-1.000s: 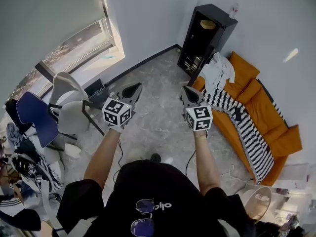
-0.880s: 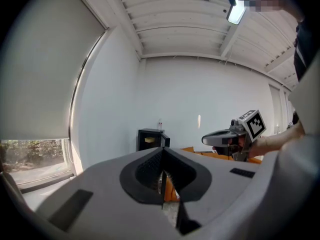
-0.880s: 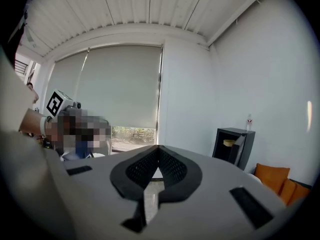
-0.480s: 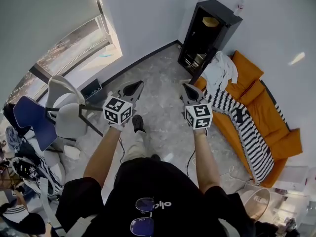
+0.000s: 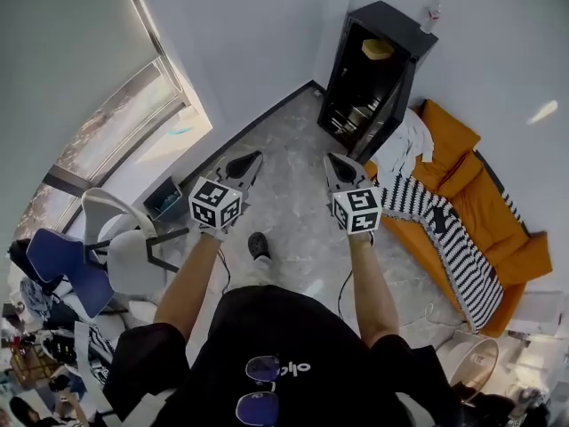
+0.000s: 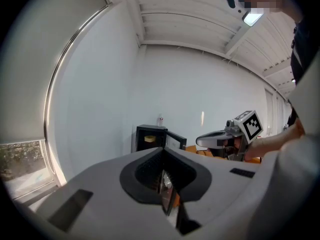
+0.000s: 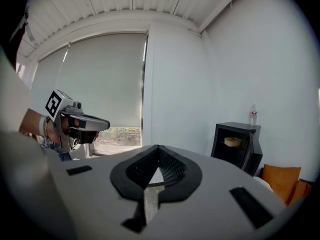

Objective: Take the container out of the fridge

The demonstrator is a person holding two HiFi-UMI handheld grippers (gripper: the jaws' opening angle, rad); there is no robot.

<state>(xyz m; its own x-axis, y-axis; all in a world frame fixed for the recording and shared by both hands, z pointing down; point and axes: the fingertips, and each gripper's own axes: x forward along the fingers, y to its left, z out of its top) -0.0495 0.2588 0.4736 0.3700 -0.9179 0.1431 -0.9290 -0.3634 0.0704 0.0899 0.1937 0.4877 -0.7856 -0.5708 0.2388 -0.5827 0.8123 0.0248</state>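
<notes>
- A small black fridge stands open against the white wall at the upper right of the head view. The pale yellow tub-shaped container sits on its top shelf, well apart from both tools.
- The left tongs and the right tongs are held side by side at mid-frame over the grey marbled floor, both pointing towards the fridge. Each gripper view shows its tips pressed together with nothing between them.
- This looks like the approach; the container is not yet touched.
- Tongs that reach the shelf closed would likely push the tub deeper rather than grip it, so one pair has to spread first.
- The fridge's open door hangs at the right of the opening, where the right tongs could clip it.
- A small white bottle on the fridge top could topple if the cabinet is bumped.
- The orange sofa just beside the fridge narrows the standing room on that side.
</notes>
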